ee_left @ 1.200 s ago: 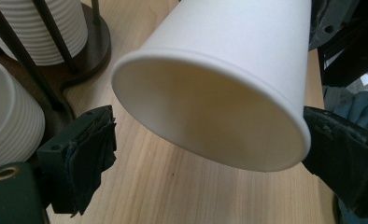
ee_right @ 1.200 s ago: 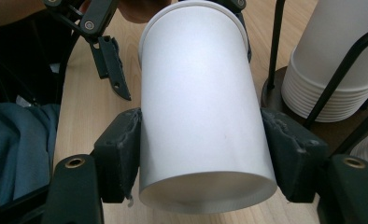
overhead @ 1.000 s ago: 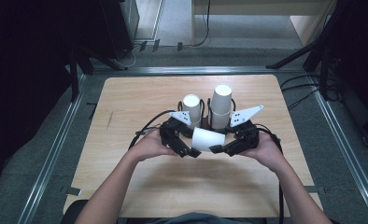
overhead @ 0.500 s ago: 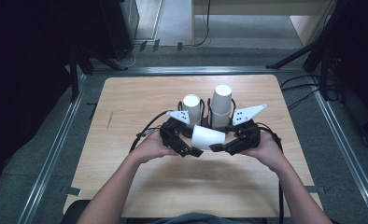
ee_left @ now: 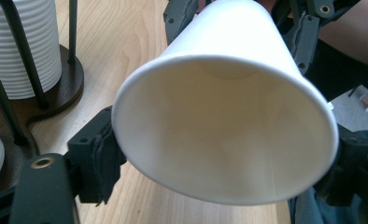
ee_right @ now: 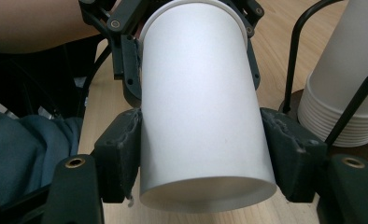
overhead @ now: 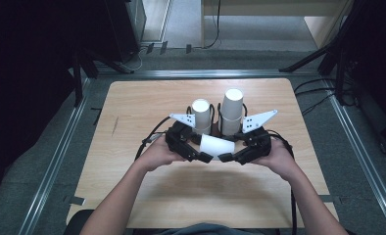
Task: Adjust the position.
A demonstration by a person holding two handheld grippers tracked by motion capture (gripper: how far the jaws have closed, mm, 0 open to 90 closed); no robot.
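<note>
A white paper cup (overhead: 215,145) lies on its side just above the table, held between my two grippers. My left gripper (overhead: 204,151) is at its rim end. In the left gripper view the cup's open mouth (ee_left: 224,135) faces the camera and the pads (ee_left: 100,158) touch its sides. These jaws have just been closing, with the cup between them. My right gripper (overhead: 229,151) holds the base end. In the right gripper view both pads (ee_right: 123,154) press on the cup's wall (ee_right: 201,102).
Two stacks of upturned white cups (overhead: 201,115) (overhead: 231,110) stand in a dark wire holder just beyond the grippers. The holder's round wooden base (ee_left: 65,88) and rods are close to the left jaw. A stack (ee_right: 345,93) is beside the right jaw. The wooden table (overhead: 132,112) has bare room all around.
</note>
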